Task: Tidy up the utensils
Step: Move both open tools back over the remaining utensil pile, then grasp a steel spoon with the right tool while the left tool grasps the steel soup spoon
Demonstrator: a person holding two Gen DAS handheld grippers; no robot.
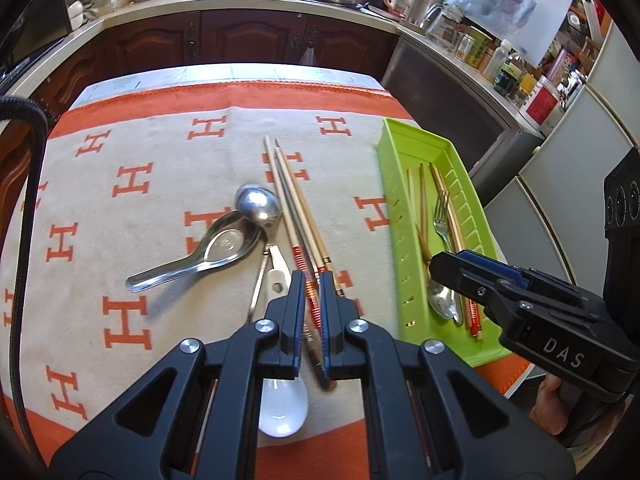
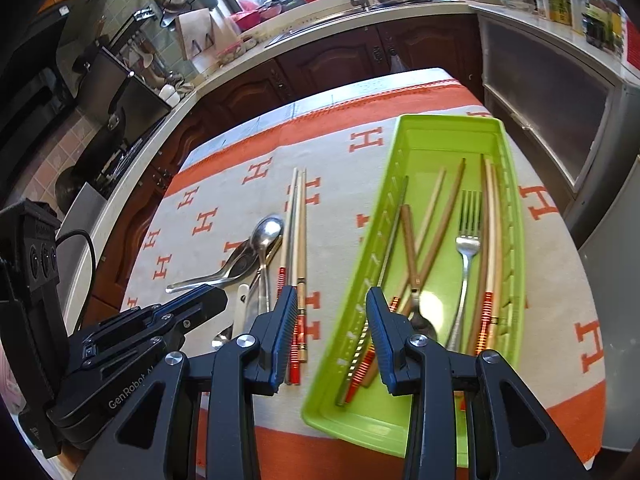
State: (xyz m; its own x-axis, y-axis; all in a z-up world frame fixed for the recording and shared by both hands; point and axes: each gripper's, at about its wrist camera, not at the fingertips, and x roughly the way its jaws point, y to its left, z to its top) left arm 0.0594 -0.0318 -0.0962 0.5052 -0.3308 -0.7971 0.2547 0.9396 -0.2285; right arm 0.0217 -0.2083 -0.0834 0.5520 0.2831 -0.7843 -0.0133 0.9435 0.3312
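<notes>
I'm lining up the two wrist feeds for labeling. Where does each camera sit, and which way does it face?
Left wrist: rides the left gripper, facing the loose chopsticks and spoons on the cloth; the right gripper shows at right.
Right wrist: rides the right gripper, facing the green tray; the left gripper shows at left.
Shared: tray, chopsticks, fork.

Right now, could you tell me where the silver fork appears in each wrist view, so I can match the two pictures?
Left wrist view: the silver fork lies right of centre inside the green tray, tines pointing away, just beyond the right gripper.
Right wrist view: the fork is right of centre in the tray, tines pointing away.
Shared landmark: the chopsticks lying on the cloth left of the tray.
</notes>
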